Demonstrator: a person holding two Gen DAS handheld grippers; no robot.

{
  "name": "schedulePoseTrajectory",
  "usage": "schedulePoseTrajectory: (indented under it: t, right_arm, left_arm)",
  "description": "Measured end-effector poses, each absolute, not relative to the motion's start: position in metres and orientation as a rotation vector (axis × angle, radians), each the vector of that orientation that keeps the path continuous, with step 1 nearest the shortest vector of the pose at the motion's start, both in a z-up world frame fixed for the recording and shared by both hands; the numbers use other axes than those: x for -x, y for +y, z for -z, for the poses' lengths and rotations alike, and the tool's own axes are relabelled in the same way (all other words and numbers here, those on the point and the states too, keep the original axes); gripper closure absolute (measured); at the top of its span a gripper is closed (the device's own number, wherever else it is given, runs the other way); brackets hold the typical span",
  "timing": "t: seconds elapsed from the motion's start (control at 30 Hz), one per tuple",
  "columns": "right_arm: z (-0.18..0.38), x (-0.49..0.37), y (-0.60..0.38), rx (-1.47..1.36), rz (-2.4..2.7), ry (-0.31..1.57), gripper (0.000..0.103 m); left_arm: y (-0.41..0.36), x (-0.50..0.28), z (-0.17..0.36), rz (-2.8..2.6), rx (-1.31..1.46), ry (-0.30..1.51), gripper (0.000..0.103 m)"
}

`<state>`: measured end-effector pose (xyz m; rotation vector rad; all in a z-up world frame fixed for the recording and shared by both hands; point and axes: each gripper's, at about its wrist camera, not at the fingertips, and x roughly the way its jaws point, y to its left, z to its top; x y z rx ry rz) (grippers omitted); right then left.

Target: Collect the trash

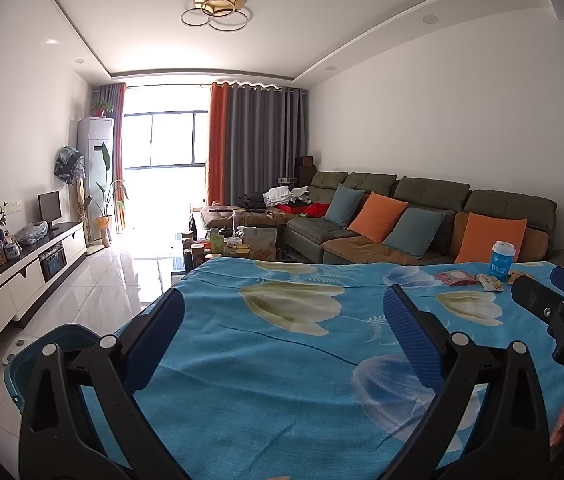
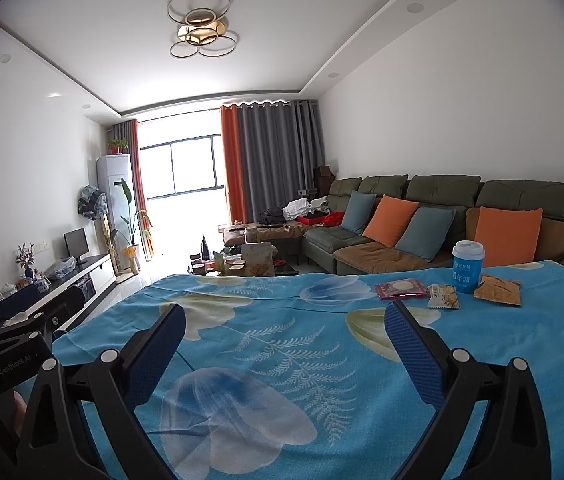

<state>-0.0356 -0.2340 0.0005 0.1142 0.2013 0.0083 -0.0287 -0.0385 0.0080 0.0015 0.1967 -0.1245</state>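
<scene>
On the table with a blue flowered cloth [image 2: 282, 344] lie a red snack wrapper [image 2: 401, 289], a small yellow-white wrapper [image 2: 443, 297], an orange-brown wrapper [image 2: 497, 289] and an upright blue paper cup with a white lid [image 2: 467, 266], all at the far right. They also show in the left wrist view: the cup [image 1: 502, 260], the red wrapper [image 1: 455, 278], the small wrapper [image 1: 490, 282]. My right gripper [image 2: 285, 316] is open and empty, short of the wrappers. My left gripper [image 1: 283, 300] is open and empty over the cloth. A blue bin [image 1: 54, 354] stands below the table's left edge.
A sofa with orange and blue cushions [image 2: 421, 232] runs behind the table on the right. A cluttered coffee table [image 2: 242, 264] stands beyond the far edge. A TV cabinet [image 1: 30, 272] lines the left wall. The white tiled floor [image 1: 110, 280] lies between.
</scene>
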Motion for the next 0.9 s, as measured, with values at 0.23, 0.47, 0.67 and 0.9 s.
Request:
schedulePoseTrajectory:
  t: [0.23, 0.47, 0.67, 0.9]
  right_arm:
    - [-0.0004, 0.0349, -0.2348, -0.118, -0.012, 0.203, 0.007]
    - [-0.0003, 0.0355, -0.2343, -0.120, -0.010, 0.201, 0.007]
    - [-0.0006, 0.0360, -0.2347, -0.121, -0.007, 0.199, 0.007]
    - [-0.0011, 0.0352, -0.2355, -0.121, -0.004, 0.197, 0.007]
  left_arm:
    - [-0.0381, 0.0288, -0.0079, 0.123, -0.003, 0.196, 0.006]
    - [-0.0364, 0.0296, -0.0083, 0.120, -0.003, 0.196, 0.006]
    - [-0.0355, 0.0302, -0.0084, 0.121, -0.002, 0.196, 0.006]
    - [-0.0360, 0.0302, -0.0084, 0.119, -0.003, 0.196, 0.006]
